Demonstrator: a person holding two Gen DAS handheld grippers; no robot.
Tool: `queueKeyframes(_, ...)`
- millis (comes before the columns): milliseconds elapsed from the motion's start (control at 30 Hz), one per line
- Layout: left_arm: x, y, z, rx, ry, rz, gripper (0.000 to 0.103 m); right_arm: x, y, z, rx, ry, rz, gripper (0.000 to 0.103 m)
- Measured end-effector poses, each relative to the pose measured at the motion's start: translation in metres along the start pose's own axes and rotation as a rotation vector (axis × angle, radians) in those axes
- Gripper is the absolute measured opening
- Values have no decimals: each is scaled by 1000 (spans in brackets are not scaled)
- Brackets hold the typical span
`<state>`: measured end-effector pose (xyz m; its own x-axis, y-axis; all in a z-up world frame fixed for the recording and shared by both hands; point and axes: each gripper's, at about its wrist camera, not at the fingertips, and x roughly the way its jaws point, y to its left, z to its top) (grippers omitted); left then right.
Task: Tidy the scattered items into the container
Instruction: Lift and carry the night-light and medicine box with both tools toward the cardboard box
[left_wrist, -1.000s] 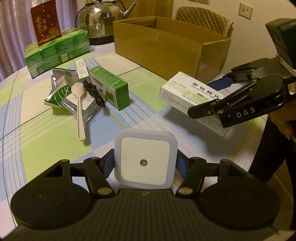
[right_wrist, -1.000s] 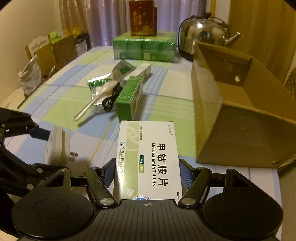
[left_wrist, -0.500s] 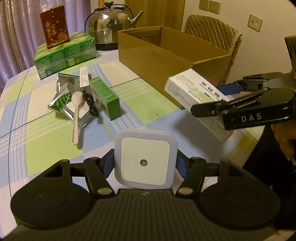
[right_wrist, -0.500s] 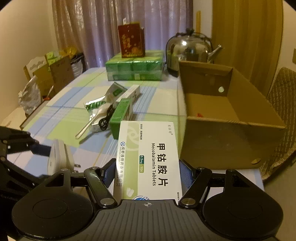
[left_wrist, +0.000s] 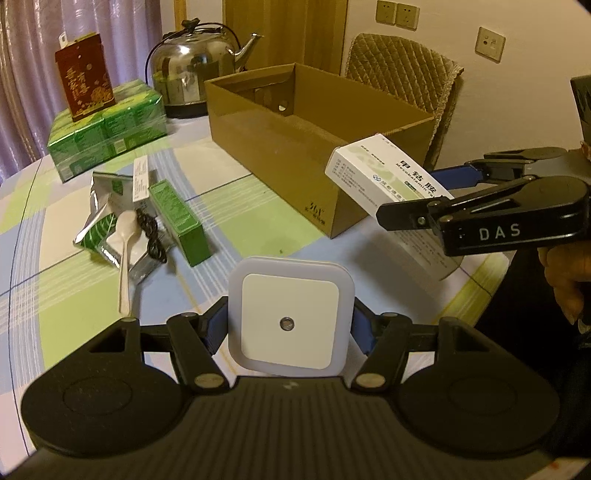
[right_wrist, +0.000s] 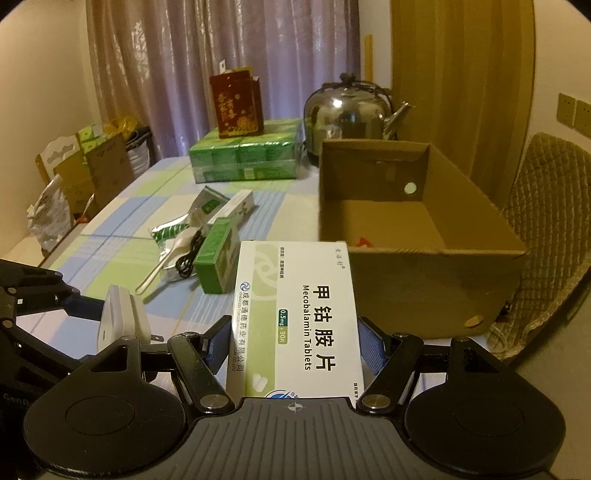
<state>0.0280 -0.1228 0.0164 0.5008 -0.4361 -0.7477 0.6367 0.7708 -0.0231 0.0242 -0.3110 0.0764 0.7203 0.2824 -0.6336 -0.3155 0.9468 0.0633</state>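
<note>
Purple curtains at the back, a checked cloth of green, blue and cream over the surface (left_wrist: 236, 173), and a quilted chair (left_wrist: 402, 74) tucked behind the far corner. My left tongs (left_wrist: 290, 325) are clamped on a white square night light (left_wrist: 290, 319), its round sensor facing the camera, lifted clear of the cloth. My right tongs (right_wrist: 293, 345) are clamped on a white-and-green tablet box (right_wrist: 299, 317) (the print reads "Mecobalamin Tablets"), held flat and up in the air just in front of the cardboard box (right_wrist: 421, 273). From the left wrist view the tablet box (left_wrist: 391, 184) hangs beside the near corner of the cardboard box (left_wrist: 295, 162), not yet over its open top. The cardboard box stands open; something small and red lies on its floor, too small to tell what.

Left on the cloth, well apart from the cardboard box, is a small heap: a green carton (left_wrist: 181, 218) on its side, a black cable (left_wrist: 149, 236) coiled against it, a pale plastic spoon (left_wrist: 125, 254) lying across a silver-and-green foil packet (left_wrist: 107, 229), and a slim white box (left_wrist: 140, 177) behind them. Further back sits a wrapped block of green packs (left_wrist: 103, 136) with a red tin (left_wrist: 85, 86) standing upright on top, and a steel kettle (left_wrist: 199, 70) beside it. A hand (left_wrist: 565, 277) shows at the right edge, under the right tongs.
</note>
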Motion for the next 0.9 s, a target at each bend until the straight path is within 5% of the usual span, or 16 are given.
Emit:
queueKeyframes(433, 16, -17, 73, 84, -82, -31, 62, -11, -53, 47, -11, -93, -80, 68)
queueKeyframes(900, 70, -25, 180, 226, -166, -81, 62, 47, -130, 119, 59, -90, -94, 68)
